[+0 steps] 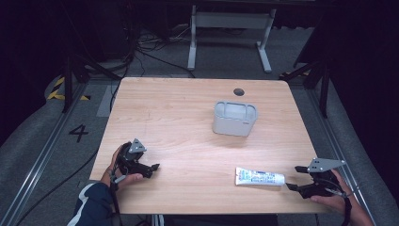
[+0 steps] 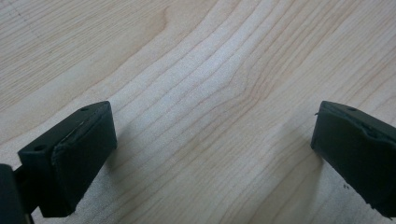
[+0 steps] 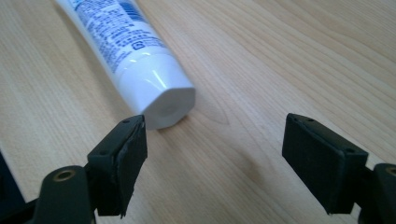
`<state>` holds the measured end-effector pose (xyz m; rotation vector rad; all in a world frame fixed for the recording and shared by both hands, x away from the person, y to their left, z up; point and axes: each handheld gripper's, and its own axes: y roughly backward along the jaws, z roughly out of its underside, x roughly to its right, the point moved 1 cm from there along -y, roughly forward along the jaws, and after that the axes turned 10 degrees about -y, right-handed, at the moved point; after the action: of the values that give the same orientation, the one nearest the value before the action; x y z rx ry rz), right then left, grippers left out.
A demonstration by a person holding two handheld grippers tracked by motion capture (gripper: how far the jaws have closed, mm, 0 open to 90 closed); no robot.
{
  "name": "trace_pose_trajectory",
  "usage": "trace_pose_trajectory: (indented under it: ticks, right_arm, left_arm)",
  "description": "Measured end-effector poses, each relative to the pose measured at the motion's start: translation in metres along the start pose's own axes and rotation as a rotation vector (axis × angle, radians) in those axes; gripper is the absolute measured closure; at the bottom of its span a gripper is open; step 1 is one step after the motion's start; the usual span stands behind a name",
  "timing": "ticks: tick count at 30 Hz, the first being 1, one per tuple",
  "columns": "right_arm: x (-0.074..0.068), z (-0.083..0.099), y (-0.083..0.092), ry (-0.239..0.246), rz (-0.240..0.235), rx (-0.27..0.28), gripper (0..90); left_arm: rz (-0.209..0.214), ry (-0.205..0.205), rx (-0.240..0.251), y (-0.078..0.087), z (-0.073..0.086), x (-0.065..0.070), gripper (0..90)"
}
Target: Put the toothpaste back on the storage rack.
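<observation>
Tube crosswise, cap toward right gripper

Grey carpet floor marked "4", black cables, white desk frame, dark surroundings

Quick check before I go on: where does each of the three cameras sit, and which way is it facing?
High view: above the person's side, looking forward and down on the table; both hands, left gripper, right gripper.
Left gripper view: on that gripper, facing bare tabletop between open jaws.
Right gripper view: on that gripper, open jaws facing the tube's cap end.
Shared: the tube, high and right gripper views.
</observation>
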<state>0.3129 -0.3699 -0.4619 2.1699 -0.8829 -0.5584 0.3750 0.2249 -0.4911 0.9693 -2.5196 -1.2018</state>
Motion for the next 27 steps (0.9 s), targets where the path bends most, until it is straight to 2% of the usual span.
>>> trace_pose_trajectory:
  ticks: [8,15,27]
  right_arm:
    - [-0.011,-0.003,-0.002,0.045,-0.032,-0.022,22.4]
    - [-0.017,-0.010,-0.007,0.087,-0.037,-0.057,22.7]
    - [-0.040,-0.045,-0.027,0.204,-0.061,-0.144,23.8]
  left_arm:
    - [0.003,-0.003,0.001,0.000,0.000,0.000,0.5]
    - [0.003,-0.003,0.001,0.000,0.000,0.000,0.5]
    - [0.003,-0.003,0.001,0.000,0.000,0.000,0.5]
